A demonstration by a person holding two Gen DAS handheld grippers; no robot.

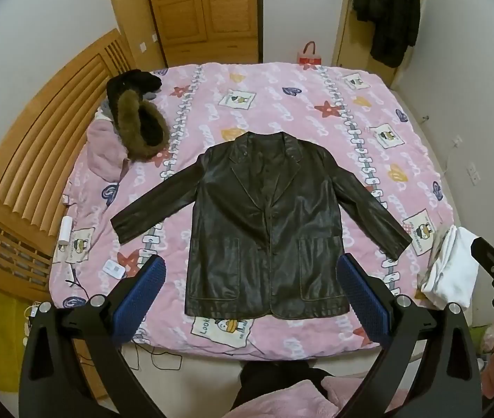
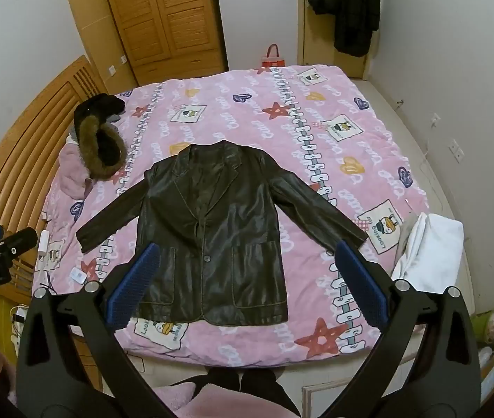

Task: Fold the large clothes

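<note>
Jacket: dark leather jacket [image 1: 264, 223] flat on the pink bed [image 1: 369, 111] (sleeves out)
Left gripper [image 1: 252, 299]: spread, holding nothing
Right gripper [image 2: 243, 285]: spread, holding nothing

Left wrist view. A dark leather jacket [image 1: 264, 230] lay flat at frame centre on a pink quilt [image 1: 369, 132], sleeves spread. The left gripper [image 1: 252, 275] hung at lower centre, blue pads [image 1: 142, 296] wide apart. A fur-trimmed coat [image 1: 138, 122] lay upper left; white folded cloth [image 1: 452, 271] lay right.
</note>
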